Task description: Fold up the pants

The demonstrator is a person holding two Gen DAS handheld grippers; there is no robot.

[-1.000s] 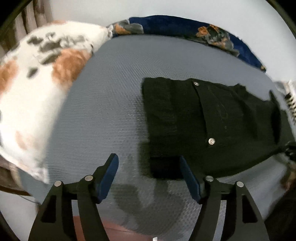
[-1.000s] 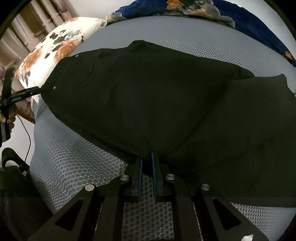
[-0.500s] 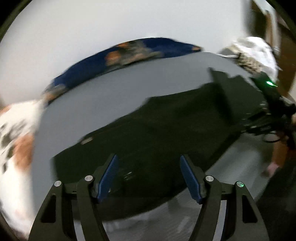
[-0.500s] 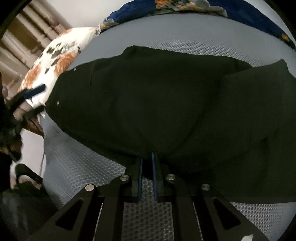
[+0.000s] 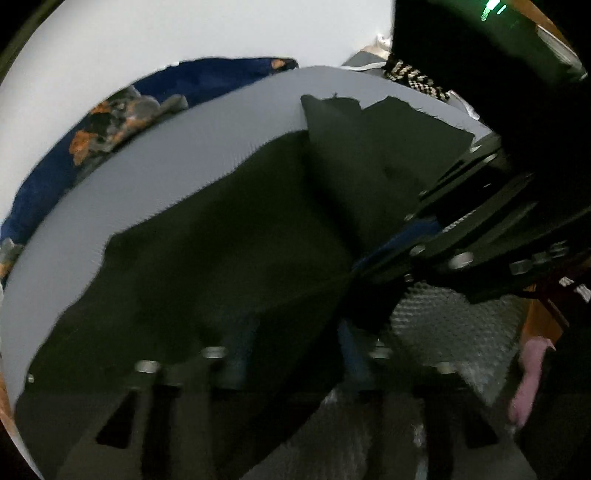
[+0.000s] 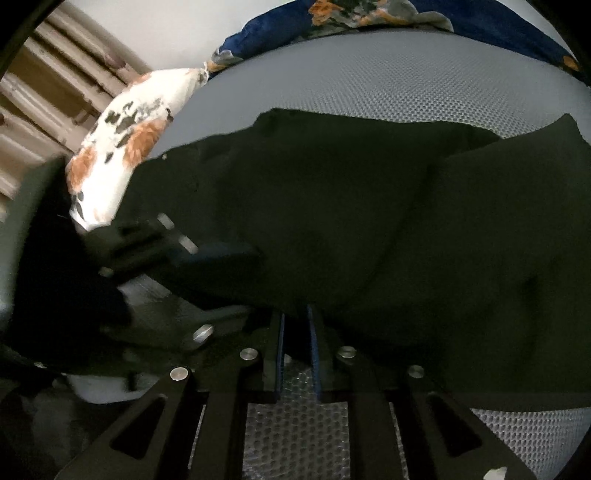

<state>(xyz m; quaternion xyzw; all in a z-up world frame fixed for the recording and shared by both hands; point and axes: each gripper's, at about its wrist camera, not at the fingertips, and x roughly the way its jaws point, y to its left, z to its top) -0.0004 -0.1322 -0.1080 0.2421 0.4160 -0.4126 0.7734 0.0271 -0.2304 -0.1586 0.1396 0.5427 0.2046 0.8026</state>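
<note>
Both of our grippers work on one pair of black pants (image 6: 369, 221), which lies spread across the grey mesh mattress (image 6: 388, 85). Our right gripper (image 6: 295, 328) has its two blue-padded fingers drawn narrow, pinching the near edge of the pants; from the left wrist view this same gripper (image 5: 373, 258) comes in from the right, clamped on the fabric edge. Our left gripper (image 5: 291, 354) is blurred there, its two fingers set apart with the pants (image 5: 221, 258) lying over and between them; we cannot tell whether it grips anything. In the right wrist view the left gripper (image 6: 221, 254) reaches in from the left, its tips against the cloth. We count one floral white pillow (image 6: 122, 147) left of the pants and one dark blue floral blanket (image 6: 369, 14) along the far side.
</note>
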